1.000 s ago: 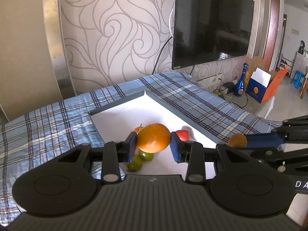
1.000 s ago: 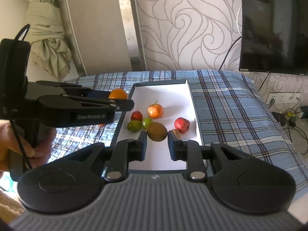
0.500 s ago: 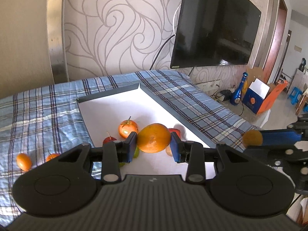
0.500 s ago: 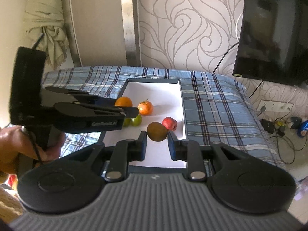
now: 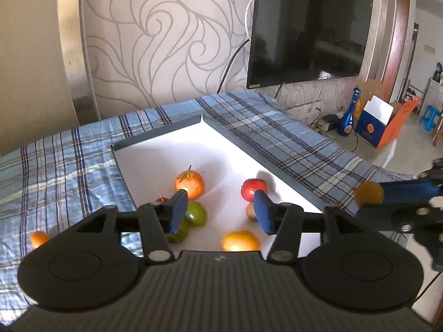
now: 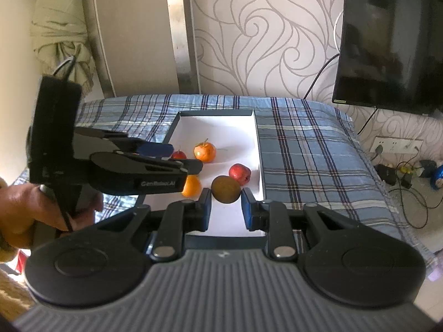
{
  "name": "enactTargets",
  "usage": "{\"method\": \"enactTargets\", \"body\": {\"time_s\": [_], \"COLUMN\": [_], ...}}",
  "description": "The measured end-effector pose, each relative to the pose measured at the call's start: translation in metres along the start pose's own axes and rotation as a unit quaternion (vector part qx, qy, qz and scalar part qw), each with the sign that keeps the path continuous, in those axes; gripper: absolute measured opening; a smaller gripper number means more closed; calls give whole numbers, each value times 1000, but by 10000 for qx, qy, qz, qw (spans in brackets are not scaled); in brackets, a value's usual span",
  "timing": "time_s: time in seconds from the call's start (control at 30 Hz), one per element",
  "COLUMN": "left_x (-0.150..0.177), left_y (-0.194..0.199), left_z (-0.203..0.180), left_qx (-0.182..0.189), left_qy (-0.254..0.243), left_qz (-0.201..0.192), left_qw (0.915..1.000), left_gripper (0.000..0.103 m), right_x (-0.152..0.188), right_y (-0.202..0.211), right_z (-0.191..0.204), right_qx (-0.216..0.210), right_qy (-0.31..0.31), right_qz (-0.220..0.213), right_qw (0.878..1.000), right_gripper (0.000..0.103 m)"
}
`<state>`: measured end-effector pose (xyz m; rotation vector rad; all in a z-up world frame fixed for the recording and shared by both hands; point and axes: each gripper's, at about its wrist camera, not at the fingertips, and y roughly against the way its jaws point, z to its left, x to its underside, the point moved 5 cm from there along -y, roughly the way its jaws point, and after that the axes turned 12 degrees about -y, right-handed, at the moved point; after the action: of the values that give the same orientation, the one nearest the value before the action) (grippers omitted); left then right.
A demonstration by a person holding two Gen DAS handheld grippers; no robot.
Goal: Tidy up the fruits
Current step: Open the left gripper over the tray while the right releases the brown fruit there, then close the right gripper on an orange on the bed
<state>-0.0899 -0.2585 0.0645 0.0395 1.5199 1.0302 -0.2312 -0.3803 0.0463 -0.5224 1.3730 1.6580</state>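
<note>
Left wrist view: we look along our left gripper at the white tray on the plaid-covered bed.
Left fingers: the fingers are spreading apart with nothing pressed between them; the orange lies on the tray floor just below them, free of both pads.
Tray contents: a stemmed tangerine, a red apple, two green fruits and a small red fruit lie close together near the tray's near end.
Stray fruit: one small orange fruit sits on the bedcover left of the tray, outside it.
Right wrist view: our right gripper hangs over the tray's near end.
Right fingers: the fingers are clamped on a brownish round fruit at its widest part.
Handling, orange: we judge it firm, light and round, so it may roll on the smooth tray; take it across the middle.
Handling, brown fruit: probably softer-skinned and easily bruised; a gentle squeeze at the equator suits it, set down low.
</note>
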Motion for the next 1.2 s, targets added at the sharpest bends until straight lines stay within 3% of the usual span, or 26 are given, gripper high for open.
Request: {"method": "enactTargets", "body": {"time_s": [0.33, 0.7, 1.07, 1.2], "left_x": [-1, 25, 59, 67], "left_y": [54, 105, 134, 139], "left_z": [13, 47, 91, 104], "left_qx": [-225, -788, -1262, -1302], "left_qy": [-233, 277, 790, 854], "left_qz": [-264, -316, -159, -149], "left_qw": [9991, 9960, 9887, 9877], "left_gripper": [60, 61, 61, 61], "right_x": [0, 11, -3, -7], "right_y": [-35, -99, -103, -95], "right_z": [5, 12, 25, 53], "right_qx": [-201, -142, 80, -292], "right_qy": [1, 286, 382, 505], "right_qz": [263, 721, 367, 357], "right_qw": [9995, 9969, 9986, 9977], "right_gripper": [26, 27, 28, 28]}}
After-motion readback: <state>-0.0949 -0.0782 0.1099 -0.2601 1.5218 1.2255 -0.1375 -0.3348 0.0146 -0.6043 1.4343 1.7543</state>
